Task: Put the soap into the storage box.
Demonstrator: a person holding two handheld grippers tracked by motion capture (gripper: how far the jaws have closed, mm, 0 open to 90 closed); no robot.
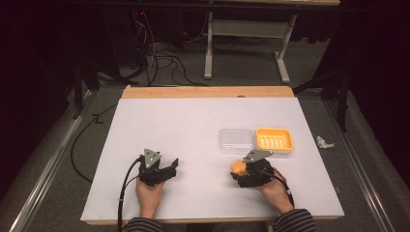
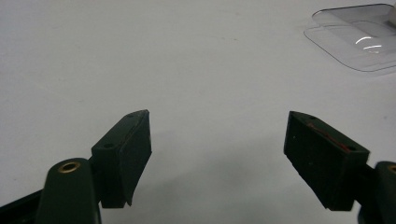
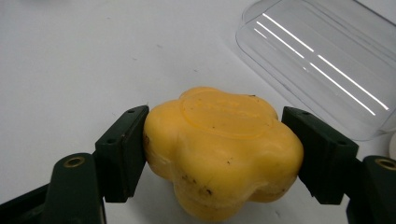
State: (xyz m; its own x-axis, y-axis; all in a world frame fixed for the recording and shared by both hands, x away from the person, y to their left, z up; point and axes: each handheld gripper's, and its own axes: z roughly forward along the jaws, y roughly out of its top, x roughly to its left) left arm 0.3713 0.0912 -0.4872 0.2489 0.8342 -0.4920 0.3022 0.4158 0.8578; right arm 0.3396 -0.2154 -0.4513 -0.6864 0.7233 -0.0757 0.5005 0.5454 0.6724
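Yellow, flower-shaped and waxy-looking, the lobed soap bar (image 3: 219, 149) sits clamped between the jaws of my right tool (image 3: 217, 149), both pads pressed against its sides; its underside is cut off at the bottom of the right gripper view, so I cannot tell whether it rests on the white bench (image 1: 193, 125) or hangs just above it. From the high view I see only an orange-yellow sliver of it (image 1: 237, 167), the rest hidden under the right tool (image 1: 241, 175) and its grey plate. Just beyond it lies a clear plastic lid (image 3: 327, 60), its far corner cropped, and beside that an orange ribbed soap dish (image 1: 274, 139). My left tool (image 2: 217, 158) stands wide apart with nothing between the jaws, over bare bench, well apart from the soap.
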